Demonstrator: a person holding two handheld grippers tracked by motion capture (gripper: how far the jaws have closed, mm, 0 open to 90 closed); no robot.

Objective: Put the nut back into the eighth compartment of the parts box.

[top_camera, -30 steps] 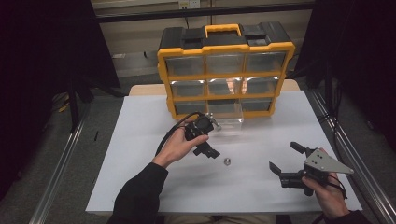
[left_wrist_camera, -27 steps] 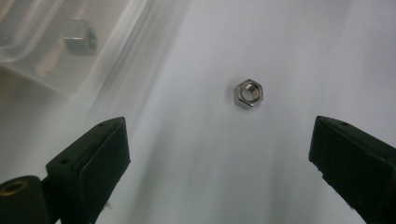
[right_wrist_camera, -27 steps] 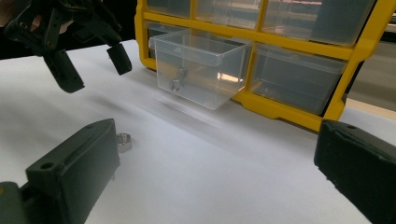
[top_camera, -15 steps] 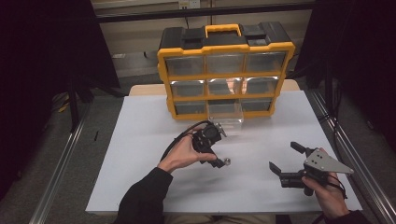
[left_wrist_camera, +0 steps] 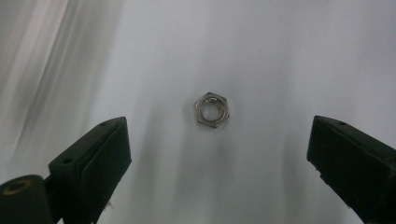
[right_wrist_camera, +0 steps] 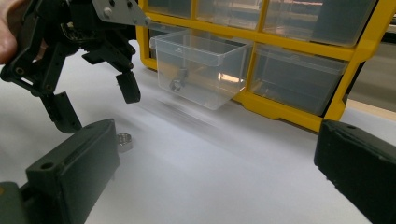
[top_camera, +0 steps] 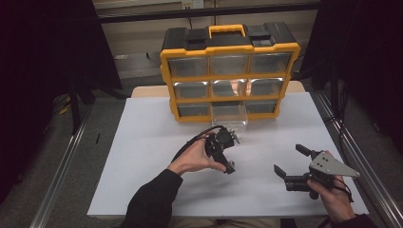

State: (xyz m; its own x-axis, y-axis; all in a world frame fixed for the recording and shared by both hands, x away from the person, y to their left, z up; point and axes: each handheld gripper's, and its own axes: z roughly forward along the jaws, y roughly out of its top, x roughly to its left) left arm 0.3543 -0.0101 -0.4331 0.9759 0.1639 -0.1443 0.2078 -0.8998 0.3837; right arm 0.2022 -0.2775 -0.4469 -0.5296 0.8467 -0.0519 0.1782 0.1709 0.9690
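Since the earlier frames my left claw (top_camera: 230, 166) has moved from near the organizer (top_camera: 228, 71) toward the lower middle of the frame, above the hex nut (left_wrist_camera: 212, 109). Its jaws stand wide apart and hold nothing; the nut lies flat on the white worktop (top_camera: 142, 142) between them. I judge the grasp comes next. My right claw (top_camera: 291, 164) rests open and empty at the lower right.

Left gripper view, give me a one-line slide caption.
Open left gripper poised above a steel hex nut lying flat on the white table, centred between the jaws.
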